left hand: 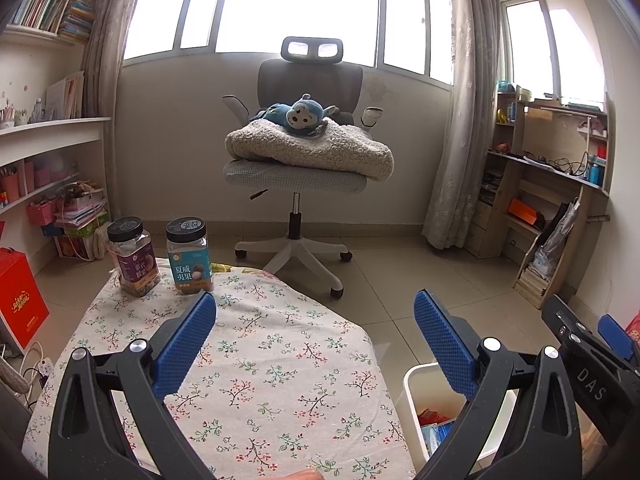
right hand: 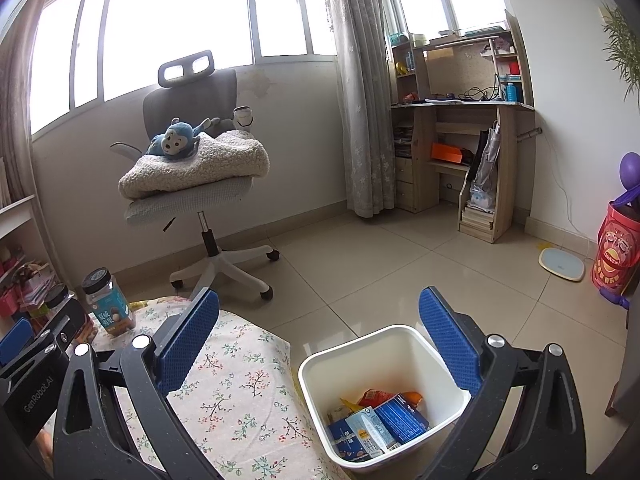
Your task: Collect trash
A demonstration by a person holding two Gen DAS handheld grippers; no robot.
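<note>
My left gripper (left hand: 314, 312) and right gripper (right hand: 318, 312): jaws spread, empty. Trash (right hand: 376, 416) sits in the white bin (right hand: 320, 360) beside the counter (left hand: 280, 360). Looks finished; I'd scan once, leave both jars (left hand: 188, 254).

Bright windows (left hand: 296, 4), grey chair (left hand: 308, 128) w/ blanket, tiled floor (right hand: 400, 256), wood desk (right hand: 460, 120)

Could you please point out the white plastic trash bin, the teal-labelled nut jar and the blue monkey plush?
white plastic trash bin (right hand: 404, 330): right wrist view, far rim.
teal-labelled nut jar (left hand: 191, 270): left wrist view, label.
blue monkey plush (left hand: 302, 115): left wrist view, face.
</note>
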